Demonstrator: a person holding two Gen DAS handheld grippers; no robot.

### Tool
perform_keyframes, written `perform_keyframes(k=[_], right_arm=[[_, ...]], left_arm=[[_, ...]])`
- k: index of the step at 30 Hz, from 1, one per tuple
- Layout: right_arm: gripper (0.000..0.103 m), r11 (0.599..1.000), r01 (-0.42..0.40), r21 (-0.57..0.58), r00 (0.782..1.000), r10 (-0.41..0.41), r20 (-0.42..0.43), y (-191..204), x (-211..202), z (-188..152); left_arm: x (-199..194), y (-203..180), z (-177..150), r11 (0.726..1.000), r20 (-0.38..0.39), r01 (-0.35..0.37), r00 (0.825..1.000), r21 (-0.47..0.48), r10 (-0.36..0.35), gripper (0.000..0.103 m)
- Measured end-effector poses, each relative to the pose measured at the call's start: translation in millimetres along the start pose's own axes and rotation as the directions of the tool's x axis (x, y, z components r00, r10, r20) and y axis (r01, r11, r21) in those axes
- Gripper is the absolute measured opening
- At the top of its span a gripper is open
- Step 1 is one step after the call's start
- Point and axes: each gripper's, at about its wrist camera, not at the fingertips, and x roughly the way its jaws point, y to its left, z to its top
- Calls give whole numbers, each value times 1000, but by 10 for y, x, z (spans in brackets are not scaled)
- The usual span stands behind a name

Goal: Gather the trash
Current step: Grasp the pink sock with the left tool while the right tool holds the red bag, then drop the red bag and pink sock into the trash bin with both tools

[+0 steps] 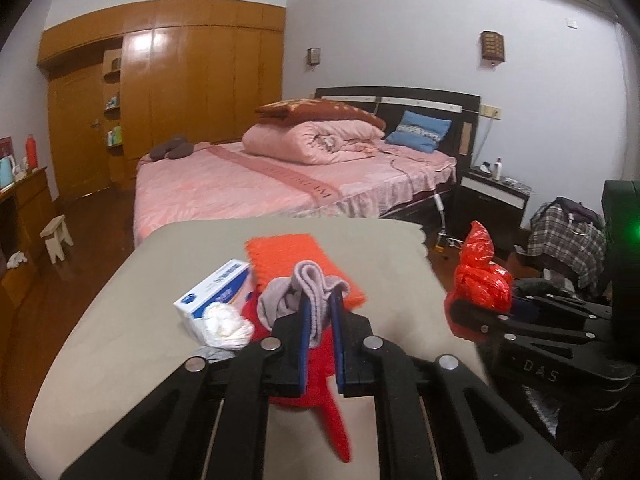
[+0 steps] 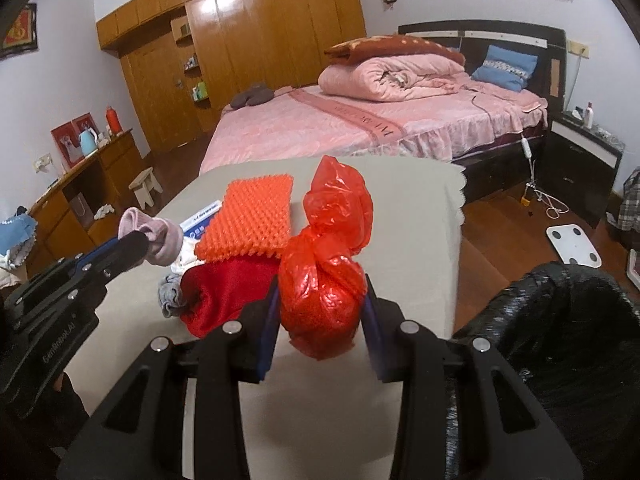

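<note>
My left gripper (image 1: pixel 320 312) is shut on a pale pink sock (image 1: pixel 308 292), lifted above the beige table (image 1: pixel 140 340); the same sock (image 2: pixel 156 236) shows at the left of the right wrist view. My right gripper (image 2: pixel 320 304) is shut on a knotted red plastic bag (image 2: pixel 324 280), which also shows at the right of the left wrist view (image 1: pixel 480 272). On the table lie a red cloth (image 2: pixel 224 292), a grey sock (image 2: pixel 170 298), a crumpled white tissue (image 1: pixel 224 326), a blue and white box (image 1: pixel 216 292) and an orange spiky mat (image 2: pixel 250 220).
A bin lined with a black bag (image 2: pixel 560 320) stands at the table's right side. Beyond the table is a pink bed (image 2: pixel 360 120), with a wooden wardrobe (image 2: pixel 240 40) behind it. A white scale (image 2: pixel 572 246) and cables lie on the wooden floor.
</note>
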Motion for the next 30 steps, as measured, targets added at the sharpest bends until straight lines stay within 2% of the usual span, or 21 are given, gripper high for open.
perform_keyframes(k=[7,14,21,30], right_arm=[[36,998,49,26,998,-50,30,-242,-331,-38],[36,990,124,68,991,-127,48,-549,-678,-157],[36,969,213,128,974,-221,51,-943,-969,-336],[36,926,323,196,942,-335,33,-1380,-1251,-600]], left_arm=[[-42,-326,67,997,14,75,997,30,-76,10],[-74,-745,85,981,16,180,983,75,-181,10],[-101,-1228,94,949,5,287,957,132,-290,10],[-89,-1771,78,898,-29,398,916,187,-400,10]])
